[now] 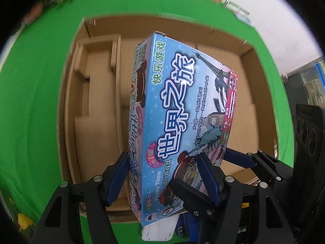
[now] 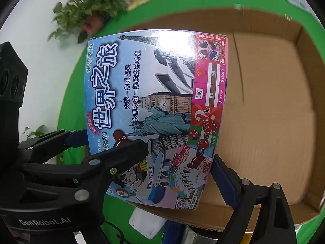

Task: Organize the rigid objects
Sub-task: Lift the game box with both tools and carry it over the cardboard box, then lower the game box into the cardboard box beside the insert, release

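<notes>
Holding a blue printed cardboard game box (image 1: 178, 109) above a large open brown corrugated carton (image 1: 262, 93), both grippers share the load. Judged from this, the task is mid-way through one placement: the game box is not yet set down, and the carton floor that shows is bare.

Left wrist view: the left gripper (image 1: 164, 174) is clamped across the thin depth of the game box at its near end, one blue pad on the narrow left side, the other on the printed face. The game box stands on edge, tilted, over the middle of the carton. A brown cardboard divider insert (image 1: 95, 81) occupies the carton's left part. The right gripper (image 1: 239, 158) shows at the right, gripping the box's right edge. A green cloth (image 1: 30, 101) lies under the carton.

Right wrist view: the right gripper (image 2: 150, 162) spans the width of the printed face, its right blue pad pressed on the box's right edge. Both grippers point steeply down into the carton. A leafy green plant (image 2: 91, 6) stands at the far left.
</notes>
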The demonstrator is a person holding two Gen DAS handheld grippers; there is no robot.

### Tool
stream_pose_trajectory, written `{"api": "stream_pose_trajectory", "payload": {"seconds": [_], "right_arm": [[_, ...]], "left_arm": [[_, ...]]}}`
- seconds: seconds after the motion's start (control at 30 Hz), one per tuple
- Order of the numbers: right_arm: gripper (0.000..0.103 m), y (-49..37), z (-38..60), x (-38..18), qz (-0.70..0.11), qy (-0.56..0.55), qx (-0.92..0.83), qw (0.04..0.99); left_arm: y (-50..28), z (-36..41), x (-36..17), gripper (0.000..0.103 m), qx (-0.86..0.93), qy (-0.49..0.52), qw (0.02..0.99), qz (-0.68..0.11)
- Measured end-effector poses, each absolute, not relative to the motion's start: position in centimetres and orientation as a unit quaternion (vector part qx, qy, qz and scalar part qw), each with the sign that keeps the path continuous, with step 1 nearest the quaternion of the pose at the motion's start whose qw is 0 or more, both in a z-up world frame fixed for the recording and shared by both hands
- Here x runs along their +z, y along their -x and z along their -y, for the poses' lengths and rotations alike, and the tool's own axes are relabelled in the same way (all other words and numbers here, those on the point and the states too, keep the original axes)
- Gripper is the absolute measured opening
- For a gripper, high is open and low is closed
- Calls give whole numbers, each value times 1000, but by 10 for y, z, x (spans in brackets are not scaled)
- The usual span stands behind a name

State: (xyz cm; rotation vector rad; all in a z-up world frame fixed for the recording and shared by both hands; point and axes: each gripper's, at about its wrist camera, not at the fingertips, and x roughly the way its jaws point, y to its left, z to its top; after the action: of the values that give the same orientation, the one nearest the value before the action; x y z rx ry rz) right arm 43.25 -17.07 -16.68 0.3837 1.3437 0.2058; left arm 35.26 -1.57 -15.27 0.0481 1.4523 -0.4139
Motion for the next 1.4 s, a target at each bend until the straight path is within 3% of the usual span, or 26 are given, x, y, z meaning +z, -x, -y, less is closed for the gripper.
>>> {"api": "stream_pose_trajectory", "payload": {"seconds": [0.17, 0.33, 0.4, 0.47, 0.57, 0.6, 0.67, 0.73, 0.77, 0.9, 1.03, 1.07, 1.1, 1.17, 1.33, 1.37, 1.4], "right_arm": [[91, -436, 169, -192, -636, -188, 98, 742], [84, -451, 148, -206, -648, -155, 105, 739], [70, -458, 138, -206, -649, -154, 120, 735], [66, -461, 133, -205, -652, -165, 129, 729], [67, -463, 143, -194, -627, -175, 116, 750], [76, -466, 157, -192, -616, -183, 83, 761], [81, -469, 178, -198, -613, -197, 33, 765], [67, -480, 186, -215, -630, -194, 22, 752], [46, -487, 180, -223, -641, -190, 43, 742], [56, -495, 141, -226, -648, -143, 82, 744], [59, -484, 141, -212, -643, -167, 45, 746], [69, -475, 144, -196, -627, -161, 29, 762], [87, -461, 148, -181, -611, -152, 18, 777], [102, -431, 151, -141, -571, -129, -9, 811], [102, -353, 175, -69, -515, -111, -39, 849], [100, -339, 176, -55, -505, -112, -51, 854], [84, -326, 182, -43, -497, -119, -52, 858]], "left_arm": [[-333, 13, -161, 65, -195, -19, 714, -672], [-329, 2, -153, 63, -192, -14, 718, -669], [-327, -7, -140, 62, -190, -8, 728, -659], [-322, -19, -126, 62, -188, 1, 739, -647], [-309, -41, -101, 62, -184, 13, 760, -623], [-306, -50, -95, 62, -181, 12, 766, -616], [-301, -62, -82, 62, -168, 5, 786, -595], [-296, -71, -72, 62, -157, 7, 797, -583], [-297, -76, -69, 62, -153, 10, 800, -580], [-284, -90, -64, 62, -131, 23, 805, -578], [-272, -103, -52, 62, -134, 43, 815, -563], [-270, -102, -50, 62, -136, 45, 819, -555], [-266, -104, -43, 64, -138, 48, 828, -541], [-259, -108, -29, 65, -137, 53, 844, -516], [-246, -99, -11, 71, -142, 33, 856, -495], [-241, -96, -8, 64, -156, 27, 854, -495], [-235, -94, -5, 29, -172, 21, 854, -491]]}}
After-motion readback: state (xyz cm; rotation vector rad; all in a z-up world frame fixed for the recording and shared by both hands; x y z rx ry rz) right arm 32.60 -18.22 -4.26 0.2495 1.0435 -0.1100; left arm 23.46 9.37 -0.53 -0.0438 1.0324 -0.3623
